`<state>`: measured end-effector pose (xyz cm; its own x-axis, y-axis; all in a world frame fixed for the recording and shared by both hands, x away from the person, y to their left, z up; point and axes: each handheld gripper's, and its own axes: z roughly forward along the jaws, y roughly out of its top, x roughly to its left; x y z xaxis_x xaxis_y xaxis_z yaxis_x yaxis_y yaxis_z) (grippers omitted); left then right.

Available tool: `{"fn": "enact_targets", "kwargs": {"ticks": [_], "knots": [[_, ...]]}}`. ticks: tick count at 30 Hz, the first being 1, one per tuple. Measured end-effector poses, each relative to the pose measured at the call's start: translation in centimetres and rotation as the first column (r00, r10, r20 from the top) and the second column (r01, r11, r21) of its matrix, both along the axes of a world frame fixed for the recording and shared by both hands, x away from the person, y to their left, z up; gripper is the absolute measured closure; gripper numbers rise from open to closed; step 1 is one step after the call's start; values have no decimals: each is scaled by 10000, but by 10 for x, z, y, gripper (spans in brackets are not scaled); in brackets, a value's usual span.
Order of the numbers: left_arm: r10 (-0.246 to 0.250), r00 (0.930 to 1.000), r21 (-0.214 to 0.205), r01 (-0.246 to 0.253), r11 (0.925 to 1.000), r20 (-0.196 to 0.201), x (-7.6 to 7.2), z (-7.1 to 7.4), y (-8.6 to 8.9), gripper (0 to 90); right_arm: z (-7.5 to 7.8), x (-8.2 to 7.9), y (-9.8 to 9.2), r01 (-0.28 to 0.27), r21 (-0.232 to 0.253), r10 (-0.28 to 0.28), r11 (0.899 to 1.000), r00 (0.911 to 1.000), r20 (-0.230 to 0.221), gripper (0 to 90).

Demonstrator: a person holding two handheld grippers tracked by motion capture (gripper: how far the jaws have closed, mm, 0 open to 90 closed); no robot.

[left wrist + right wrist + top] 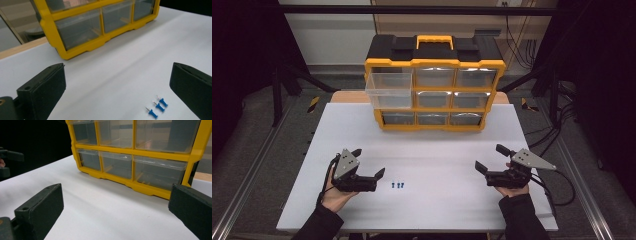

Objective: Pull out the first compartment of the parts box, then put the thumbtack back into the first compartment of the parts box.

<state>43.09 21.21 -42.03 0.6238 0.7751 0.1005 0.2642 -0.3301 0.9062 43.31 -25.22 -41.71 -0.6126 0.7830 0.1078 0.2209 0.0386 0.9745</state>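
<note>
The work looks to be at its start: three blue pushpins (pixel 397 185) lie on the white table (pixel 437 200), none picked up, while one clear drawer (pixel 389 85) of the yellow organizer (pixel 435 95) stands pulled out (probably where they go). The left gripper (pixel 371 164) is spread wide and holds nothing; the pins lie just beside its right jaw. The right gripper (pixel 492 158), well apart from them, is also wide and empty.

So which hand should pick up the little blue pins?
Probably the left. The left gripper sits open right beside the three blue push pins, which lie just ahead of its jaws in the left gripper view. The right gripper, also open, is far across the white table.
</note>
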Motion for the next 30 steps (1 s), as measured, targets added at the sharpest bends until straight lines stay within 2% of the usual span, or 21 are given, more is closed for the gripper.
{"fn": "enact_targets", "kwargs": {"ticks": [5, 12, 16, 18, 23, 30], "knots": [[61, 9993, 384, -47, 9993, -365, 0, -7, -8, 9, 0, 0, -1, -37, -35, 37, 10000, 10000, 80, 5], [71, 9977, 387, -44, 9992, -677, 0, -13, -14, 13, 1, -1, -1, -24, 4, 24, 10000, 10000, 45, 5], [195, 9966, 608, -146, 9980, -800, -1, -17, -18, 16, 1, -1, -1, -28, 25, 28, 10000, 10000, 36, 5], [237, 9945, 638, -173, 9978, -1020, -1, -20, -21, 15, 1, -1, -1, -31, 7, 31, 10000, 10000, 41, 5], [399, 9911, 953, -279, 9951, -1272, -1, -26, -28, 24, 0, -1, 0, 2, -17, -2, 10000, 10000, 69, 5], [670, 9780, 990, -481, 9939, -1977, 2, -35, -34, 47, 0, -1, 0, -25, -69, 26, 10000, 10000, 70, 5]]}}
